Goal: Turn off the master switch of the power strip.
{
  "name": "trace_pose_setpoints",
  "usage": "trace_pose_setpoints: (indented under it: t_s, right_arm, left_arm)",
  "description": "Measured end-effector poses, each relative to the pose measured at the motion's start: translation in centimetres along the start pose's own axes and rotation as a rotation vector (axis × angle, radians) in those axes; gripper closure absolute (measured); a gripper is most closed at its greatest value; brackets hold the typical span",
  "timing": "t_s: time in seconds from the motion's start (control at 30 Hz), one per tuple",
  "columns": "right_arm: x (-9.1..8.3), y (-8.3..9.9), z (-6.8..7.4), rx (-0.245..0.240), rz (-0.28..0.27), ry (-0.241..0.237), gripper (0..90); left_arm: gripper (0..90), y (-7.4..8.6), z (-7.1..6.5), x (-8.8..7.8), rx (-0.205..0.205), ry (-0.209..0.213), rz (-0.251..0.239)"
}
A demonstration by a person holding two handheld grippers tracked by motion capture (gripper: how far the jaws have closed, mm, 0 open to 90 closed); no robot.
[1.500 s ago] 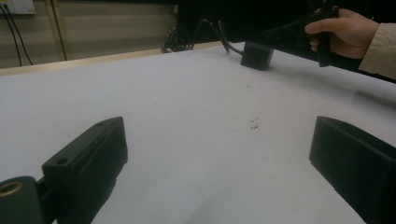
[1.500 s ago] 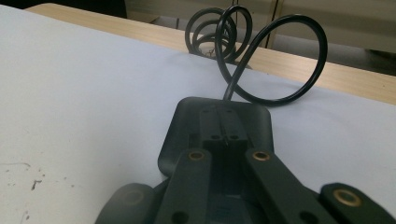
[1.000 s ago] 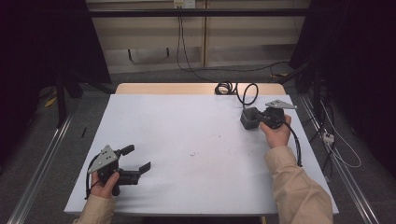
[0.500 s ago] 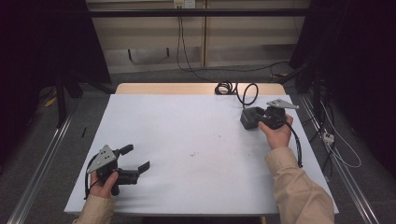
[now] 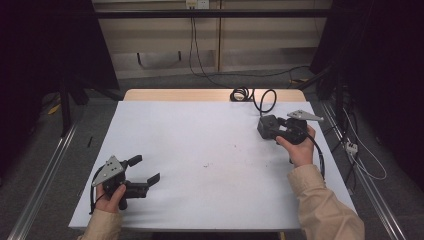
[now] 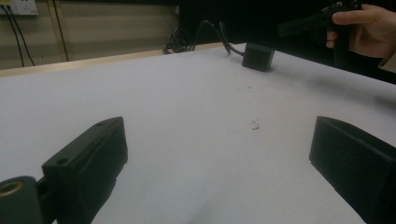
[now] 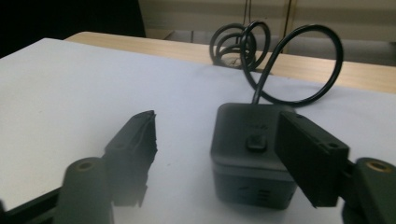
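Observation:
A small black box (image 5: pixel 266 126) with a button on top (image 7: pixel 254 141) stands at the table's far right, and its black cable loops away behind it. My right gripper (image 5: pixel 276 131) is held level right at the box. Its jaws have just been opening and now stand apart (image 7: pixel 217 121). The box sits just ahead of them, and the right jaw overlaps the box's right side. I see no pad pressing on it. My left gripper (image 5: pixel 147 168) rests at the near left corner, open (image 6: pixel 219 130) with bare table between its jaws. The left gripper view shows the box (image 6: pixel 258 55) far off.
The white table (image 5: pixel 200 150) has a wooden strip along its far edge. A coil of black cable (image 5: pixel 242 94) lies there behind the box (image 7: pixel 233 44). Metal rails run along the floor on both sides. A few small dark specks (image 6: pixel 255 125) mark the middle.
Both hands stay about where they were. The right gripper's jaws are too small in the high view to show a difference.

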State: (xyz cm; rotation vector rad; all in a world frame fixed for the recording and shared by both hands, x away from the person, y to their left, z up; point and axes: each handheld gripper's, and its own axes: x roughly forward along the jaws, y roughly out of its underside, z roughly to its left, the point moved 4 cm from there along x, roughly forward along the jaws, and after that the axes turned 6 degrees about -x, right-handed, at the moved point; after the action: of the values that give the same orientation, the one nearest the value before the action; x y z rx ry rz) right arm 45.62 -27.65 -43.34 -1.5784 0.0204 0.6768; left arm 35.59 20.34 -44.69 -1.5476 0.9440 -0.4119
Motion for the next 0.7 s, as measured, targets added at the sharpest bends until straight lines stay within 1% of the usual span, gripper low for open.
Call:
trace_pose_setpoints:
  t_s: [0.03, 0.1, 0.17, 0.27, 0.43, 0.7]
  right_arm:
    - [-0.1, 0.0, 0.2, 0.006, 0.002, -0.01, 27.8]
    - [-0.5, 0.1, 0.5, -0.003, -0.013, -0.019, 27.6]
    - [-0.9, 0.2, 0.9, 0.001, -0.019, -0.037, 25.6]
    - [-1.4, 0.6, 1.3, -0.003, -0.012, -0.058, 22.9]
    - [-2.3, 1.2, 2.3, -0.005, -0.027, -0.102, 20.5]
    - [-3.6, 2.0, 3.8, -0.029, -0.027, -0.15, 18.7]
  left_arm:
    - [4.2, 0.0, 0.0, 0.0, 0.0, 0.0, -0.001]
    - [4.2, 0.0, 0.0, 0.1, 0.002, 0.002, -0.001]
    - [4.2, 0.0, 0.0, 0.1, 0.006, 0.004, 0.004]
    - [4.2, 0.0, -0.1, 0.1, 0.004, 0.006, 0.004]
    - [4.2, 0.0, 0.0, 0.1, 0.003, 0.002, 0.003]
    - [4.2, 0.0, -0.1, 0.1, 0.005, 0.002, 0.005]
